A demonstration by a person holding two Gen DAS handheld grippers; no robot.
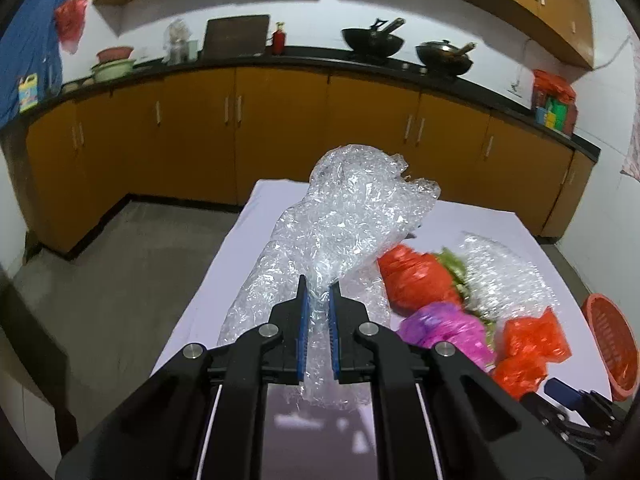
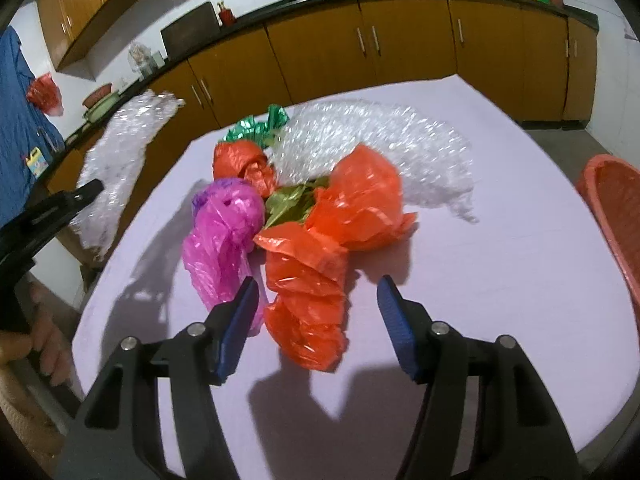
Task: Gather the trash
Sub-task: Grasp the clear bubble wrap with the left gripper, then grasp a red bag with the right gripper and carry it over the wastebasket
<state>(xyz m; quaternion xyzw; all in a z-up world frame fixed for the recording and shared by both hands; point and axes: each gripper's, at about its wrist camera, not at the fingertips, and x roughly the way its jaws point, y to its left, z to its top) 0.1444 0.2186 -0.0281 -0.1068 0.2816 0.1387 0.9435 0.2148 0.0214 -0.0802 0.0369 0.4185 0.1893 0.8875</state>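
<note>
Two blue pads of the left hand-held gripper [image 1: 318, 294] are clenched on a long sheet of clear bubble wrap [image 1: 344, 216], which stands up from the jaws and hangs above the left edge of the worktop [image 1: 240, 240], a table under a pale lilac cloth. To its right on the cloth, in the left wrist view, lie a red plastic bag [image 1: 416, 280], a pink plastic bag [image 1: 444, 328], a second piece of bubble wrap [image 1: 504, 276] and another crumpled orange-red bag [image 1: 528, 344]. An orange basket [image 1: 612, 344] sits off the right edge of the worktop, and the tip of the right hand-held gripper [image 1: 564, 392] shows at the lower right. From the right wrist view, the right hand-held gripper [image 2: 316, 284] is released, its jaws spread wide, low over the near part of the worktop [image 2: 500, 280]. Between and just ahead of its pads lies the crumpled orange-red bag [image 2: 320, 280], touching the pink plastic bag [image 2: 224, 232] on its left. Behind them sit the red plastic bag [image 2: 244, 164], a bit of green foil [image 2: 260, 128] and the second piece of bubble wrap [image 2: 380, 144] toward the far edge. At the left edge of this view the left hand-held gripper [image 2: 86, 194] holds the long sheet of clear bubble wrap [image 2: 120, 152] off the worktop's left side. The orange basket [image 2: 616, 208] stands beyond the right edge.
</note>
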